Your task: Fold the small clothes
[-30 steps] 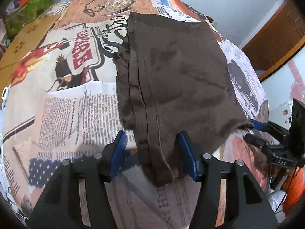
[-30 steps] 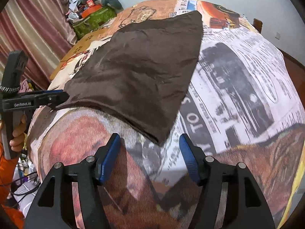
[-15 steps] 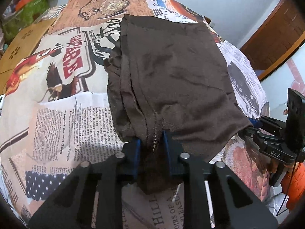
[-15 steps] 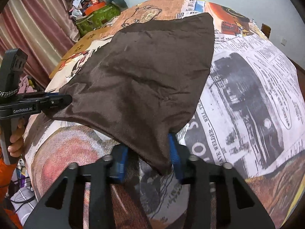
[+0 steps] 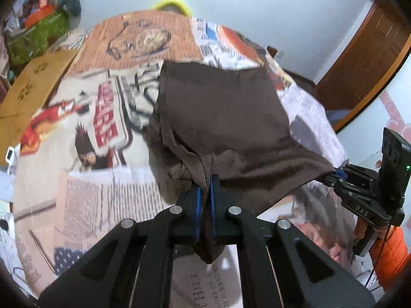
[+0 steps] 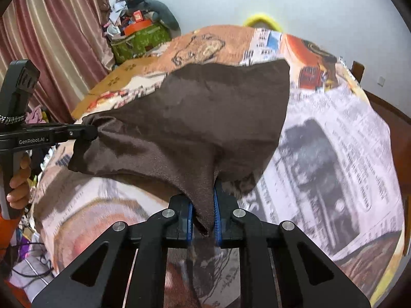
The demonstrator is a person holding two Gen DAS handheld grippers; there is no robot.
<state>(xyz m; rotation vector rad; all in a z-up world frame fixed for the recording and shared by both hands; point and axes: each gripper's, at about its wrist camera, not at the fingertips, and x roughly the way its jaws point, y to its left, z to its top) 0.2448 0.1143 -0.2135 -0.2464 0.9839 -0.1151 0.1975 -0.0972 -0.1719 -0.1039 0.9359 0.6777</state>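
Note:
A small brown garment (image 5: 221, 113) lies on a bed covered in a newspaper-print sheet (image 5: 84, 179). My left gripper (image 5: 204, 192) is shut on the garment's near left corner and holds it off the sheet. My right gripper (image 6: 203, 205) is shut on the near right corner (image 6: 205, 200) and holds it up too. The near edge hangs between the two grippers; the far edge still rests on the sheet. The right gripper also shows in the left wrist view (image 5: 334, 174), and the left gripper in the right wrist view (image 6: 90, 132).
A cardboard box (image 5: 33, 84) and a green bag with clutter (image 6: 138, 38) sit beyond the bed's left side. A striped curtain (image 6: 51, 38) hangs at left. A wooden door (image 5: 367, 51) stands at right. A yellow object (image 6: 262, 20) peeks over the bed's far end.
Both grippers closed on the garment's near corners and lifted them off the sheet. The near half of the garment now hangs raised between them.

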